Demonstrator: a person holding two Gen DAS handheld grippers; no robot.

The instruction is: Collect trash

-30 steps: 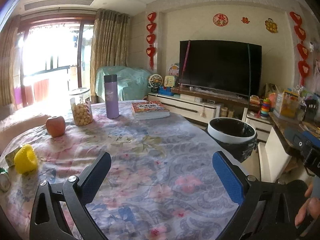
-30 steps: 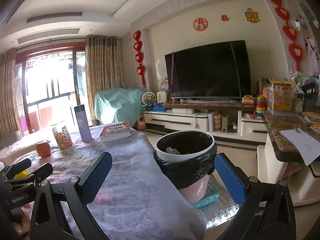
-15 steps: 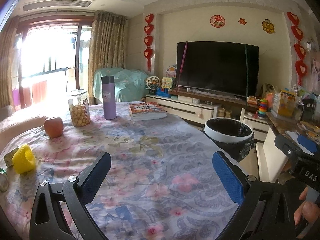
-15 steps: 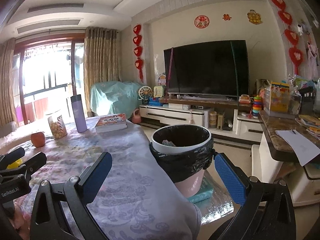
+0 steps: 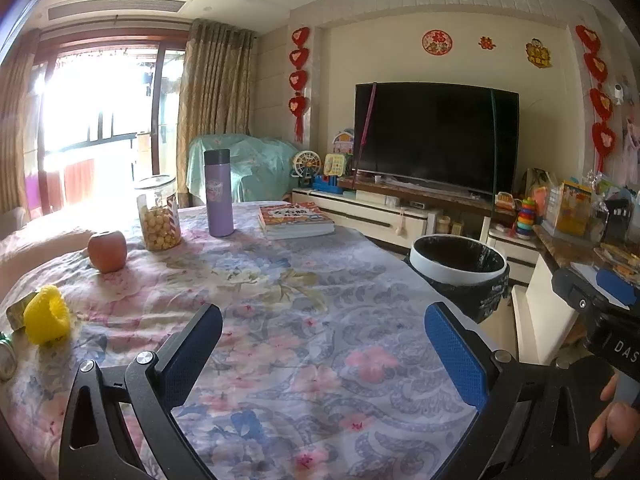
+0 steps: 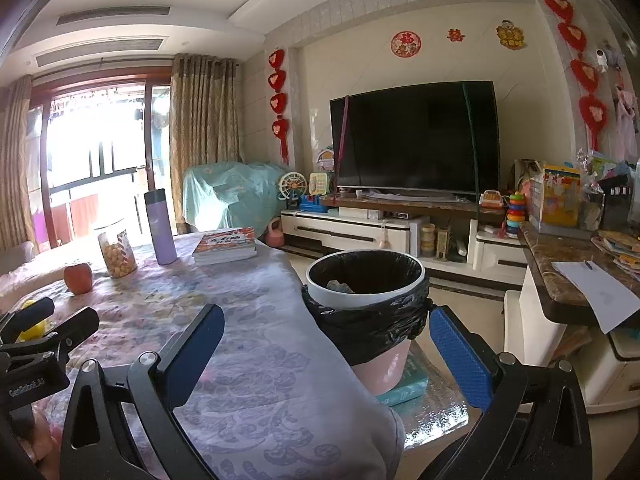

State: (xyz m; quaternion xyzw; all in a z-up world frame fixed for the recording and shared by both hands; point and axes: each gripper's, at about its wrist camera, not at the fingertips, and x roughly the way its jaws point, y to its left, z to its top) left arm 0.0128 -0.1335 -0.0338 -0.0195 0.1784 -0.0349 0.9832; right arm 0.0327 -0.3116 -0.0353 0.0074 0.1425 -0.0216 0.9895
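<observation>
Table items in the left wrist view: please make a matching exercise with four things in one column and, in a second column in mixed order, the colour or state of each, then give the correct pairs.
Column 1
1. thermos bottle
2. glass jar
3. trash bin
4. book

Column 2
A. lined with a black bag, white rim
B. lying flat, red cover upward
C. purple body, dark cap, standing upright
D. transparent, partly filled with small pale yellow balls

Pairs: 1-C, 2-D, 3-A, 4-B

Trash bin (image 6: pixel 366 280) stands right of table (image 6: pixel 256 320).
</observation>
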